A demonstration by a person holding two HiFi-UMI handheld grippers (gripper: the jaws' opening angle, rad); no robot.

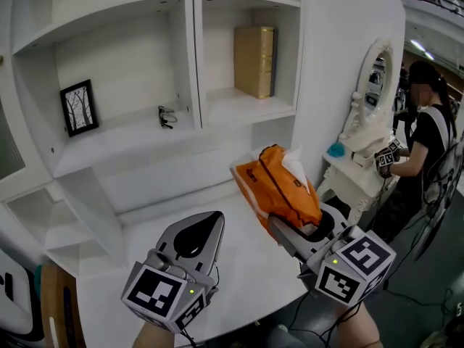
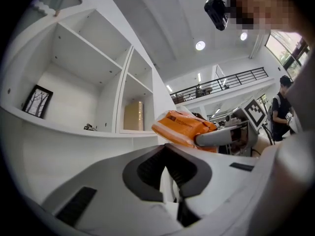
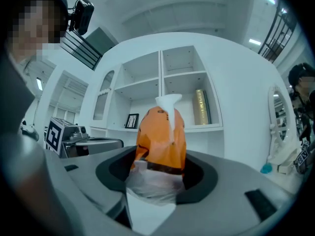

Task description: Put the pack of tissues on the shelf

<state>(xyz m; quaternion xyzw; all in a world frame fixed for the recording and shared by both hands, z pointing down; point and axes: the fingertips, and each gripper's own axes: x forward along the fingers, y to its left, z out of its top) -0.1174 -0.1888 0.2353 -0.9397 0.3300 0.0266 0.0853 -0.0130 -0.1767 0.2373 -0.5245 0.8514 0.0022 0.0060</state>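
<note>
The orange pack of tissues (image 1: pixel 279 187) is held above the white desk (image 1: pixel 239 274), its near end between the jaws of my right gripper (image 1: pixel 296 232), which is shut on it. A white tissue sticks out of its top (image 3: pixel 167 104). In the right gripper view the pack (image 3: pixel 160 141) stands upright in front of the white shelf (image 3: pixel 197 128). My left gripper (image 1: pixel 212 222) hovers over the desk to the left, jaws together with nothing in them. From the left gripper view (image 2: pixel 166 149) the pack (image 2: pixel 182 127) and the right gripper (image 2: pixel 219 137) show ahead on the right.
The shelf unit (image 1: pixel 239 107) holds a framed picture (image 1: pixel 78 107), glasses (image 1: pixel 167 115) and a gold box (image 1: pixel 255 61). A white vanity with an oval mirror (image 1: pixel 373 85) stands to the right, and a person (image 1: pixel 428 136) stands beside it.
</note>
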